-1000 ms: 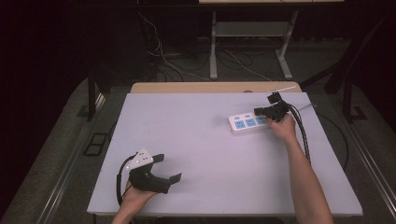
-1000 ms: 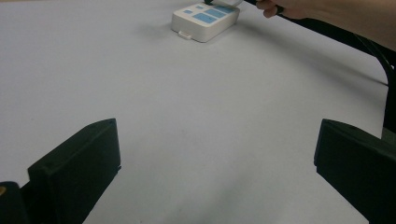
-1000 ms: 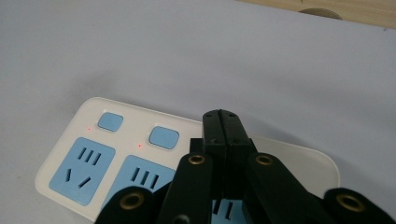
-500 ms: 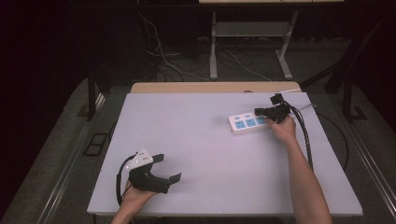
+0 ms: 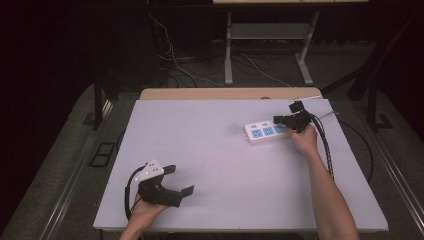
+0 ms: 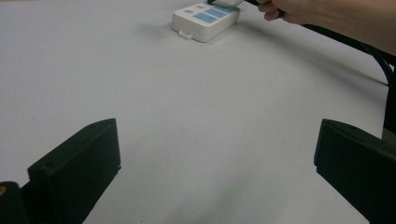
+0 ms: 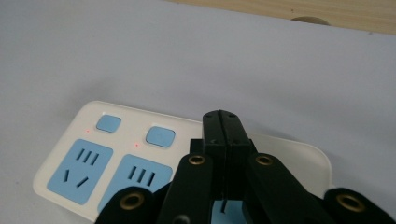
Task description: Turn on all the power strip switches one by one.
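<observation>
High view: one white power strip (image 5: 266, 132) lies on the right far part of the white table (image 5: 215, 150), with three blue sockets showing on its top. The right gripper (image 5: 280, 120), held in the person's right hand (image 5: 302, 137), sits over the strip's right end. Right gripper view: the two black jaws are pressed together with nothing between them, their tips above the strip's third button position; two blue buttons (image 7: 160, 136) and two small red lights (image 7: 136, 144) are visible beside them. The left gripper (image 5: 181, 181) rests at the near left of the table, well apart from the strip, in the left hand (image 5: 145, 210). Left gripper view: its two jaws are spread wide over bare tabletop.
</observation>
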Available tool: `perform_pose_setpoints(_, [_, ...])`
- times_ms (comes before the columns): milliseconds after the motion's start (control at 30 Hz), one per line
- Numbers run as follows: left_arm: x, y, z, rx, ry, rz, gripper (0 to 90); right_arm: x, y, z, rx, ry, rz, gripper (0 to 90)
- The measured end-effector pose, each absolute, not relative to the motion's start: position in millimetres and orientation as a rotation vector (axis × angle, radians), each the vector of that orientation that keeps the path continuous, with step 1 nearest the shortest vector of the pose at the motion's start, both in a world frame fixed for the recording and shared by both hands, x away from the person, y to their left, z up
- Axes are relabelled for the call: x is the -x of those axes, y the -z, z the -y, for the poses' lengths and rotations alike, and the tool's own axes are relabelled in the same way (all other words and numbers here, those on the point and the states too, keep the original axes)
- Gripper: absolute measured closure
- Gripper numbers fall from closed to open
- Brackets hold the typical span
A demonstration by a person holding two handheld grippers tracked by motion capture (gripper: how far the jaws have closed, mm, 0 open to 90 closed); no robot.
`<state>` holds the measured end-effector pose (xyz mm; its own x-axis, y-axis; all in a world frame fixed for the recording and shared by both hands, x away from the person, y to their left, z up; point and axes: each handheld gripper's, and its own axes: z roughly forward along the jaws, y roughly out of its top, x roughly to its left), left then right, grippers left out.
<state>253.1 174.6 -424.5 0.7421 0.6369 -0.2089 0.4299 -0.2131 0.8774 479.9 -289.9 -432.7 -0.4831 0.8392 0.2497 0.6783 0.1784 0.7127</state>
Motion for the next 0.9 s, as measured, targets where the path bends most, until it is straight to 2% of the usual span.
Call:
perform_pose_setpoints(200, [-253.9, 424.8, -174.3, -1.849, -0.234, -0.826, 0.0, -471.8, 426.7, 302.2, -1.510, -1.260, -2.233, 88.8])
perform_pose_setpoints(467, [-252.9, 424.7, -172.5, -1.851, -0.231, -0.822, 0.0, -451.0, 411.7, 307.5, -1.491, -1.287, -2.207, 69.2])
perform_pose_setpoints(633, [-253.1, 424.9, -172.1, -1.850, -0.228, -0.822, 0.0, -437.5, 402.1, 312.3, -1.493, -1.306, -2.187, 54.9])
perform_pose_setpoints(900, [-253.2, 424.9, -171.2, -1.850, -0.224, -0.821, 0.0, -415.8, 388.7, 317.2, -1.508, -1.310, -2.164, 17.4])
